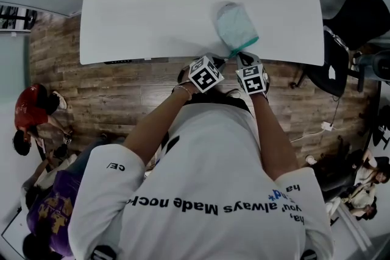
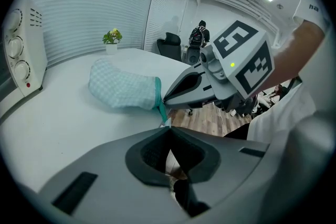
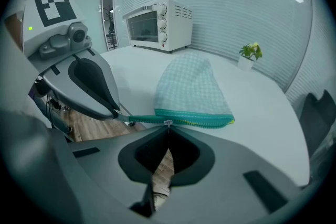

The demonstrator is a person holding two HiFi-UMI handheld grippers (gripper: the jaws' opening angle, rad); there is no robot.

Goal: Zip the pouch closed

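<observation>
Reaching over the near edge of the white table (image 1: 152, 21), you hold both forearms forward and close together. Your left gripper (image 2: 167, 127) is clamped on the tail of the teal zip tape (image 3: 137, 119). The checked pouch (image 1: 236, 24) lies by the table's front edge, zip side facing you and long axis running away. Your right gripper (image 3: 168, 129) pinches the zipper pull (image 3: 168, 123), jaws together.

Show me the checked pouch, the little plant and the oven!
pouch (image 1: 236, 26): head view, middle of its checked cloth.
plant (image 3: 248, 52): right gripper view, on its leaves.
oven (image 3: 143, 29): right gripper view, on its glass door.
</observation>
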